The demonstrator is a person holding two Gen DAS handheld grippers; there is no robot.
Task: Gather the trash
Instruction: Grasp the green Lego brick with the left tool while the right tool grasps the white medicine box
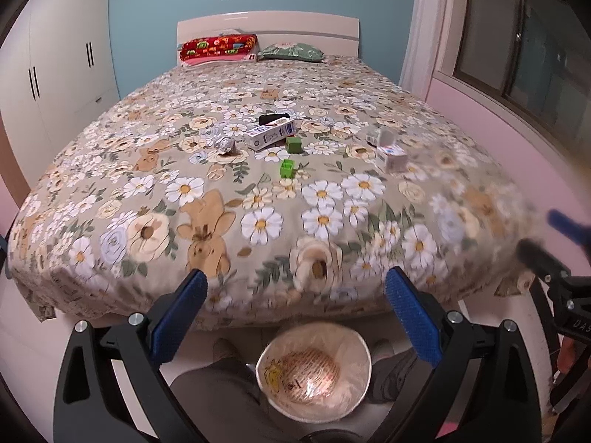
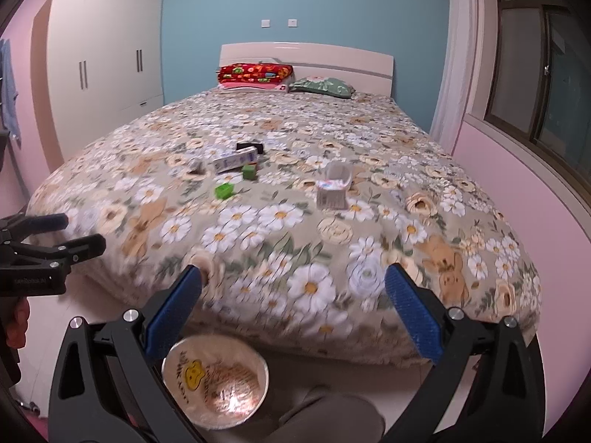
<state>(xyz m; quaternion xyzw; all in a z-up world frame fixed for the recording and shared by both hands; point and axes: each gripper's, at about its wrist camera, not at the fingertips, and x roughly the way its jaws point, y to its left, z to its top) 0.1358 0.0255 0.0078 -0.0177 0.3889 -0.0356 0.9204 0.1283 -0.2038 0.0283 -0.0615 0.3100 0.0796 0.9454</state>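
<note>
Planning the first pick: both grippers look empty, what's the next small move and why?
Probably reach the right gripper forward over the bed toward the white carton, the litter nearest it. Both grippers are open and empty at the foot of the bed, the left gripper too, the lined bin waits on the floor below, and every scrap lies mid-bed, beyond the fingers.

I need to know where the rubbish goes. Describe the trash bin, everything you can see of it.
The trash bin is a small round pail seen from above, standing upright on the pale floor just off the foot of the bed. A thin translucent plastic liner with yellow and red print covers its inside and folds over the rim. It looks empty. A person's grey-clad leg lies right beside it; neither gripper touches it.
</note>
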